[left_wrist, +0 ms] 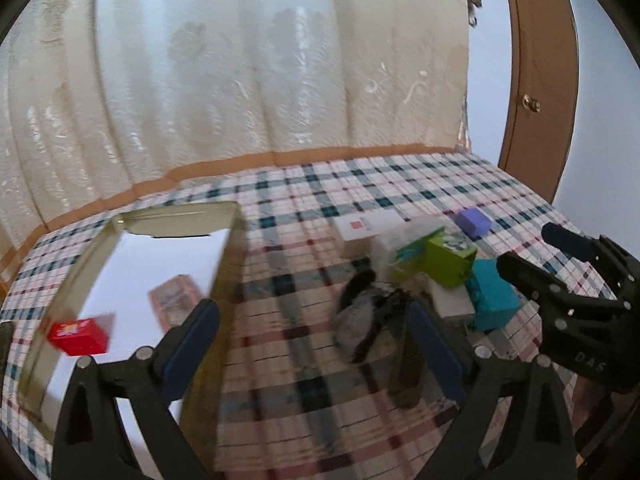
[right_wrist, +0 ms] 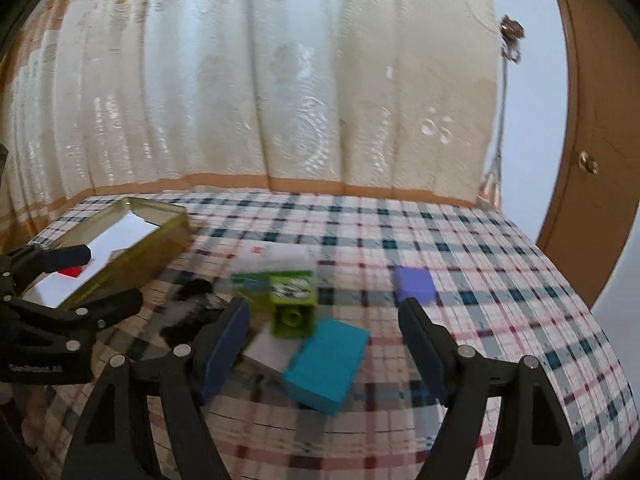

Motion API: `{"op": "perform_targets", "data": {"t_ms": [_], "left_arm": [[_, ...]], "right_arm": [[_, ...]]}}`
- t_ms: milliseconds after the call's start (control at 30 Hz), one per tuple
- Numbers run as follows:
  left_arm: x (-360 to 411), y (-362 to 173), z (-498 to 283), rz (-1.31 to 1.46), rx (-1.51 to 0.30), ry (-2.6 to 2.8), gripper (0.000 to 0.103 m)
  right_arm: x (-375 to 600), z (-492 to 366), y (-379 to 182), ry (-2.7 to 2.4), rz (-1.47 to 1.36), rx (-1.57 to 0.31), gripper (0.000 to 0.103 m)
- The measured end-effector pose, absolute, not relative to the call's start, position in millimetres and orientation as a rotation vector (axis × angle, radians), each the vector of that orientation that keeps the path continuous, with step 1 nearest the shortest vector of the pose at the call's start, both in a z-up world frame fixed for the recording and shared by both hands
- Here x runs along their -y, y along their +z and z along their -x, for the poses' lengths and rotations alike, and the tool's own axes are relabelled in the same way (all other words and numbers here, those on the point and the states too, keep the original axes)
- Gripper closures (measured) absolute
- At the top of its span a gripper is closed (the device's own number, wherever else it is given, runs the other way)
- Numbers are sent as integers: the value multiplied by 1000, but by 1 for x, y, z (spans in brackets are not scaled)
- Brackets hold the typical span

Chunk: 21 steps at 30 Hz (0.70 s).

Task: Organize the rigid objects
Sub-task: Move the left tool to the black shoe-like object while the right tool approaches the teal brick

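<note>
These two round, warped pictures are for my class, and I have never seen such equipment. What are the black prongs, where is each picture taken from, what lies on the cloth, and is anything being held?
Each picture comes from a fisheye camera fixed on a hand-held gripper, looking along its two fingers. One shows the left gripper, the other the right gripper; each also glimpses its partner at the edge. Both are open and hold nothing. On the checked tablecloth stands a tin box with a red box inside. Beside it lies a pile including a teal box and green box; a purple block sits apart.
</note>
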<state>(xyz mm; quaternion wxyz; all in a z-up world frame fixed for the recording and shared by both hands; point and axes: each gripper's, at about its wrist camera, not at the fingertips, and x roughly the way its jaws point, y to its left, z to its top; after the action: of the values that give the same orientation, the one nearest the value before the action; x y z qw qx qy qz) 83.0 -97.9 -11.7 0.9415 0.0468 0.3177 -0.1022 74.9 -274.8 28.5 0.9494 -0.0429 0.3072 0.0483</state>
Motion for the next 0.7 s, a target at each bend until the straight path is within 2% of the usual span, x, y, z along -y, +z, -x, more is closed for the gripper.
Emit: {"op": "perform_targets", "data": {"t_ms": [233, 367, 467, 533, 567, 700], "left_arm": [[118, -29, -101, -112, -688, -259, 6], [120, -38, -112, -106, -726, -283, 10], [120, -45, -120, -91, -760, -306, 19], [119, -49, -126, -81, -789, -318, 20], [118, -50, -127, -75, -798, -323, 26], [123, -55, -131, -94, -828, -342, 28]], "right_arm": [[294, -79, 15, 52, 33, -658, 24], [300, -80, 14, 54, 0, -663, 24], [300, -82, 12, 55, -5, -676, 24], [301, -84, 10, 51, -9, -689, 24], [302, -86, 9, 47, -12, -696, 24], [304, -90, 5, 31, -22, -726, 23]]}}
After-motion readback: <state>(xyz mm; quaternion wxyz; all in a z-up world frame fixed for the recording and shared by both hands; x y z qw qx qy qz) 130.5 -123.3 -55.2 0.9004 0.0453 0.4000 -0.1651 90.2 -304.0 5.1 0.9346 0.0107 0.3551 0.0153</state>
